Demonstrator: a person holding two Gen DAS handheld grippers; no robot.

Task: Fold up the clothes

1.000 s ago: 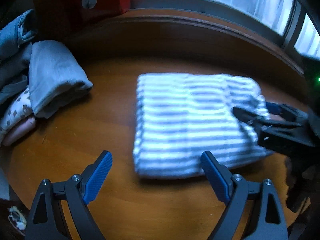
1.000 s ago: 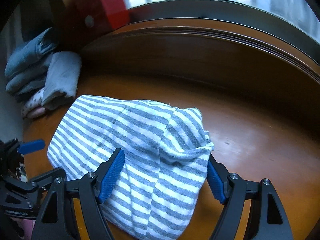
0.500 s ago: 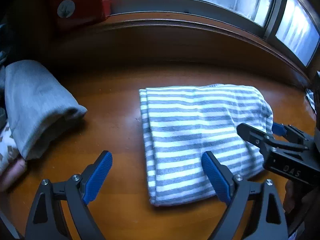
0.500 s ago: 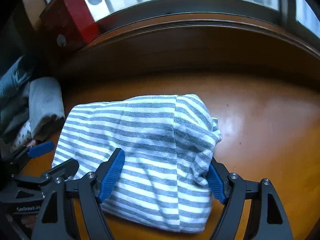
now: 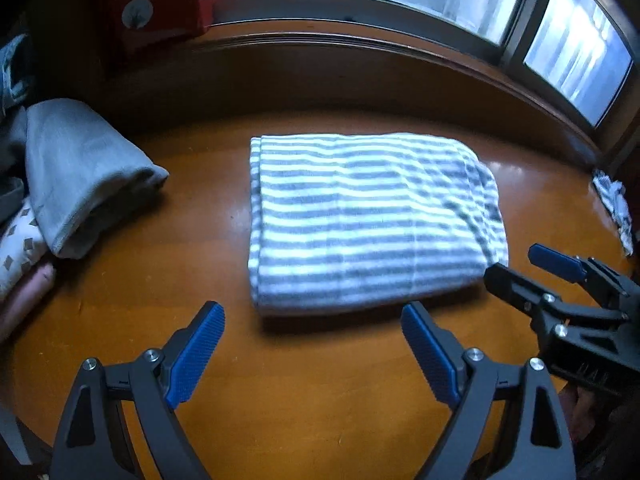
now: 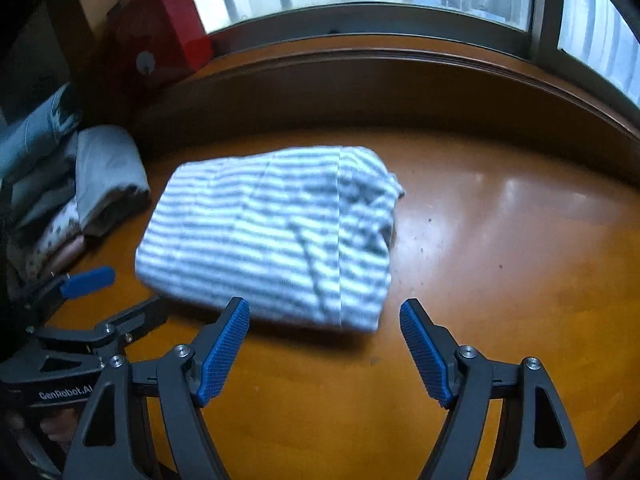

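Observation:
A folded grey-and-white striped garment lies flat on the wooden table. My left gripper hangs open just in front of the garment's near edge, with nothing between its blue pads. Equally open and empty, my right gripper stands short of the garment's near right corner. In the left wrist view the right gripper shows at the garment's right end, apart from the cloth. The left gripper appears at the lower left of the right wrist view.
A pile of folded clothes sits at the table's left, a grey piece on top. A red box stands on the raised window ledge behind. A small crumpled cloth lies at the far right.
Both grippers have drawn back off the striped garment toward the near side. The right one, which had straddled the cloth, now holds nothing. The garment lies flat and settled.

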